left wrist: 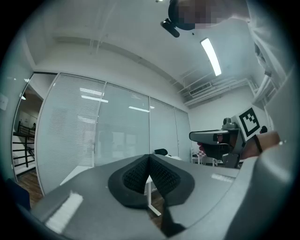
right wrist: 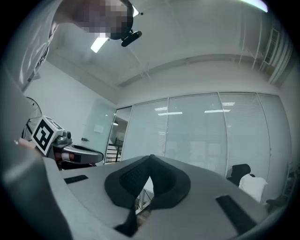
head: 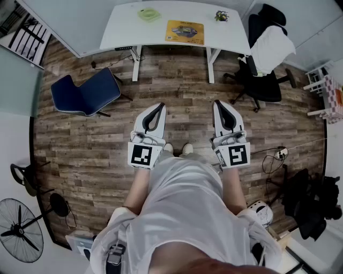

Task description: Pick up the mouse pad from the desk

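Note:
The yellow mouse pad [head: 185, 31] lies flat on the white desk [head: 123, 27] at the far end of the room. I stand well back from it on the wooden floor. My left gripper [head: 160, 106] and right gripper [head: 217, 103] are held level side by side in front of my body, both shut with nothing between the jaws. In the left gripper view the left gripper [left wrist: 149, 157] has its black pads pressed together. The right gripper [right wrist: 151, 158] looks the same in its own view. Both views face a glass wall.
A green object [head: 148, 14] and a small plant [head: 222, 16] sit on the desk. A blue chair [head: 86, 93] stands at the left, a black office chair [head: 262, 64] with a white garment at the right. A fan [head: 19, 230] stands at the lower left. Cables lie at the right.

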`<state>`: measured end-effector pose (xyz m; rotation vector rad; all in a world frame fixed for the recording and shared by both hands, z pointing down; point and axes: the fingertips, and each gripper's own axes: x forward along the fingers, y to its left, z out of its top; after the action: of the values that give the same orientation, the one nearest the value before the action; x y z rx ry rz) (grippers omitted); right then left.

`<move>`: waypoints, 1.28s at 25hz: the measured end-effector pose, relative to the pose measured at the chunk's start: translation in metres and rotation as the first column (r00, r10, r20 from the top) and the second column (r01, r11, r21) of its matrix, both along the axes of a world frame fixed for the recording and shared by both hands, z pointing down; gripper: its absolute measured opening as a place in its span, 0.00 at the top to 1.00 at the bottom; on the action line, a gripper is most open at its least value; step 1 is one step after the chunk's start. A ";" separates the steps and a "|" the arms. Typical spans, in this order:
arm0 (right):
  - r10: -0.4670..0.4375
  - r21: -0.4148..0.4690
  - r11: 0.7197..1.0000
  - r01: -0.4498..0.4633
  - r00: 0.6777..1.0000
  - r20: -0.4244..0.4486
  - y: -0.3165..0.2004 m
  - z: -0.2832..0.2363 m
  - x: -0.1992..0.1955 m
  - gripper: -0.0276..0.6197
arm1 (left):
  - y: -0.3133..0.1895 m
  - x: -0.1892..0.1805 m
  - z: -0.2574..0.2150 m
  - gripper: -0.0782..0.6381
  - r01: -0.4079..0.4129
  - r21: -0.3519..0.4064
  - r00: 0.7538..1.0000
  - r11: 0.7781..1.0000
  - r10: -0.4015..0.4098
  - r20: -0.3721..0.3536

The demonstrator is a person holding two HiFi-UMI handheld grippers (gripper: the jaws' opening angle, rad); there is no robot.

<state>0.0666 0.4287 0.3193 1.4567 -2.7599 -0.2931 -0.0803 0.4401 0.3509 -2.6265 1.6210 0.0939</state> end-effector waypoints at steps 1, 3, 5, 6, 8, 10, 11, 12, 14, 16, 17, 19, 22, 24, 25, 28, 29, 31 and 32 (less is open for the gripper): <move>-0.002 -0.011 1.000 0.002 1.000 0.009 0.001 0.003 -0.003 0.95 | 0.002 -0.003 0.000 0.90 0.004 0.000 1.000 1.000 -0.004 0.010; -0.008 -0.031 0.999 0.009 1.000 0.023 0.005 0.009 -0.008 0.95 | 0.006 -0.008 0.000 0.90 0.010 -0.005 1.000 1.000 -0.010 0.027; -0.019 -0.039 0.999 0.020 0.999 0.030 0.008 0.012 -0.011 0.95 | 0.011 -0.013 0.004 0.90 0.012 -0.022 0.999 1.000 -0.011 0.041; -0.025 -0.038 0.999 0.026 0.999 0.036 0.009 0.012 -0.013 0.95 | 0.013 -0.016 0.009 0.90 0.011 -0.036 0.999 0.999 -0.009 0.053; -0.029 -0.029 0.999 0.030 0.999 0.046 0.008 0.010 -0.015 0.95 | 0.015 -0.020 0.017 0.90 0.011 -0.063 0.997 0.998 -0.006 0.073; -0.028 -0.027 0.999 0.029 0.998 0.049 0.006 0.010 -0.016 0.95 | 0.015 -0.025 0.020 0.90 0.013 -0.074 0.997 0.997 -0.008 0.077; -0.027 -0.030 0.999 0.029 0.998 0.051 0.005 0.012 -0.017 0.95 | 0.017 -0.027 0.022 0.89 0.013 -0.078 0.997 0.997 -0.007 0.079; -0.025 -0.036 0.999 0.027 0.998 0.053 0.004 0.015 -0.017 0.95 | 0.018 -0.029 0.025 0.89 0.012 -0.084 0.997 0.996 -0.005 0.080; -0.019 -0.052 0.998 0.022 0.998 0.056 0.002 0.021 -0.018 0.95 | 0.022 -0.034 0.032 0.89 0.005 -0.099 0.997 0.995 0.003 0.081; -0.016 -0.068 0.998 0.019 0.999 0.048 -0.001 0.027 -0.019 0.95 | 0.026 -0.038 0.038 0.90 -0.002 -0.124 0.997 0.992 0.011 0.071; -0.017 -0.074 0.997 0.020 0.999 0.039 -0.003 0.029 -0.020 0.95 | 0.027 -0.040 0.042 0.90 -0.006 -0.136 0.998 0.991 0.015 0.062; -0.021 -0.084 0.996 0.023 1.000 0.021 -0.005 0.035 -0.024 0.95 | 0.026 -0.043 0.050 0.90 -0.016 -0.148 0.998 0.989 0.023 0.051; -0.018 -0.110 0.994 0.018 1.000 0.004 -0.007 0.050 -0.028 0.95 | 0.016 -0.047 0.062 0.90 -0.025 -0.153 0.998 0.988 0.034 0.054; -0.017 -0.135 0.991 0.016 1.000 -0.012 -0.012 0.061 -0.028 0.95 | 0.006 -0.046 0.066 0.89 -0.026 -0.163 0.998 0.986 0.034 0.044; -0.018 -0.147 0.989 0.015 1.000 -0.019 -0.016 0.065 -0.027 0.95 | 0.002 -0.045 0.066 0.90 -0.030 -0.167 0.999 0.986 0.036 0.034; -0.018 -0.166 0.986 0.014 1.000 -0.021 -0.040 0.074 -0.025 0.95 | -0.015 -0.043 0.071 0.89 -0.044 -0.178 0.999 0.983 0.048 0.018; -0.018 -0.169 0.985 0.015 1.000 -0.017 -0.053 0.077 -0.024 0.95 | -0.024 -0.043 0.075 0.90 -0.042 -0.185 0.999 0.982 0.046 0.021; -0.022 -0.172 0.985 0.021 1.000 -0.008 -0.082 0.083 -0.022 0.95 | -0.048 -0.044 0.078 0.89 -0.026 -0.191 0.999 0.981 0.031 0.026; -0.025 -0.171 0.985 0.025 1.000 -0.003 -0.099 0.085 -0.021 0.95 | -0.062 -0.044 0.078 0.89 -0.016 -0.193 0.999 0.981 0.022 0.029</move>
<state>0.0460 0.3295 0.4045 1.3791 -2.7223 -0.0576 -0.1244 0.3786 0.4293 -2.7682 1.6739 -0.1090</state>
